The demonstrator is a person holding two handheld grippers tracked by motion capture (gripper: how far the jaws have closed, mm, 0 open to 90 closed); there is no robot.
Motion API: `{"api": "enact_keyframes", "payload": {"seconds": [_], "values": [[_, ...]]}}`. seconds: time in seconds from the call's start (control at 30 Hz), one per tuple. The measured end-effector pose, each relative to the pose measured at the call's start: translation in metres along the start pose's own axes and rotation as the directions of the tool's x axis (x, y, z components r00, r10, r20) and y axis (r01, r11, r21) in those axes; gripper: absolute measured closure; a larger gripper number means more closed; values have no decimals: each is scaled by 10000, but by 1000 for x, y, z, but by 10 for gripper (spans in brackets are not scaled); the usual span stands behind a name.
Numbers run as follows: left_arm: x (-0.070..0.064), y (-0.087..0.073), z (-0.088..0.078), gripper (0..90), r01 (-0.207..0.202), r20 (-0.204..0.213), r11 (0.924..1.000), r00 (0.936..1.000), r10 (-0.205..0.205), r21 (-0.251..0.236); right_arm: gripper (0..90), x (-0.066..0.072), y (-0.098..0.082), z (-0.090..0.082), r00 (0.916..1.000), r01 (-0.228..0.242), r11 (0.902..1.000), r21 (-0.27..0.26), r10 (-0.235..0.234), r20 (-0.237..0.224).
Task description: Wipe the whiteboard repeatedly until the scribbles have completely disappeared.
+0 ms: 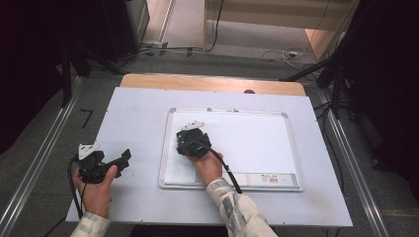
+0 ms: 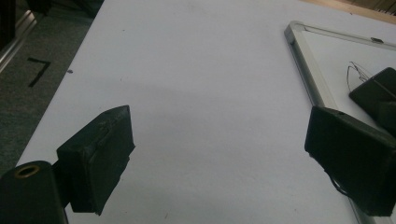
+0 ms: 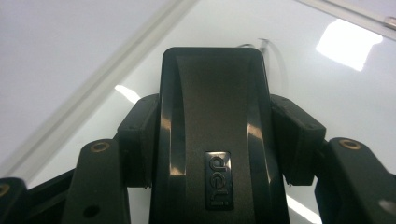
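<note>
Nearest in the high view come the person's two forearms, each hand holding a pair of tongs. On the left side, the left tongs [image 1: 123, 159] rest low over the bare white sheet that covers the desk [image 1: 133, 118], jaws pointing toward the whiteboard — in the left gripper view those jaws stand wide apart with nothing between them, only the white sheet beneath.

Further in, the right tongs [image 1: 190, 140] sit over the near left part of the whiteboard [image 1: 291, 143], which lies flat on the sheet, its metal frame running all round and a label strip along its near edge. In the right gripper view the two black jaws are clamped on a black eraser [image 3: 215, 130], one pad pressed to each long side; a small badge shows on its glossy back. The eraser sits down against the board's white surface, close to the left frame rail. Just beyond its far end a thin dark pen scribble [image 3: 261, 44] shows on the board — the same mark [image 2: 355, 72] appears in the left gripper view beside the eraser's corner
</note>
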State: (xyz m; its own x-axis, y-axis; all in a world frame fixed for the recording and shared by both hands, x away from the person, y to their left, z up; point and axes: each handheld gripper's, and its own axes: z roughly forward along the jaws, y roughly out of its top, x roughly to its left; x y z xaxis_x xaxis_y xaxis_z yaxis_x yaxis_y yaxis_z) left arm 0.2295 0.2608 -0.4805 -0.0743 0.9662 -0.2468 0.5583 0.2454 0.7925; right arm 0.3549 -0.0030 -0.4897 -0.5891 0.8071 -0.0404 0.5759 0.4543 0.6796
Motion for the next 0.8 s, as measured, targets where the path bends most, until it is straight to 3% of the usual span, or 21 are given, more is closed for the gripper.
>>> {"api": "enact_keyframes", "payload": {"seconds": [0.17,0.3,0.8], "values": [[0,0,0,83,-12,7,10000,10000,12,7,379,-24,2,1,9989,-357,9993,75,354,305],[0,0,0,83,-3,-14,10000,10000,3,9,379,-36,2,2,9968,-616,9981,46,612,520],[0,1,1,83,16,11,10000,10000,-16,20,379,-49,26,23,9909,-1014,9948,72,1003,899]]}}
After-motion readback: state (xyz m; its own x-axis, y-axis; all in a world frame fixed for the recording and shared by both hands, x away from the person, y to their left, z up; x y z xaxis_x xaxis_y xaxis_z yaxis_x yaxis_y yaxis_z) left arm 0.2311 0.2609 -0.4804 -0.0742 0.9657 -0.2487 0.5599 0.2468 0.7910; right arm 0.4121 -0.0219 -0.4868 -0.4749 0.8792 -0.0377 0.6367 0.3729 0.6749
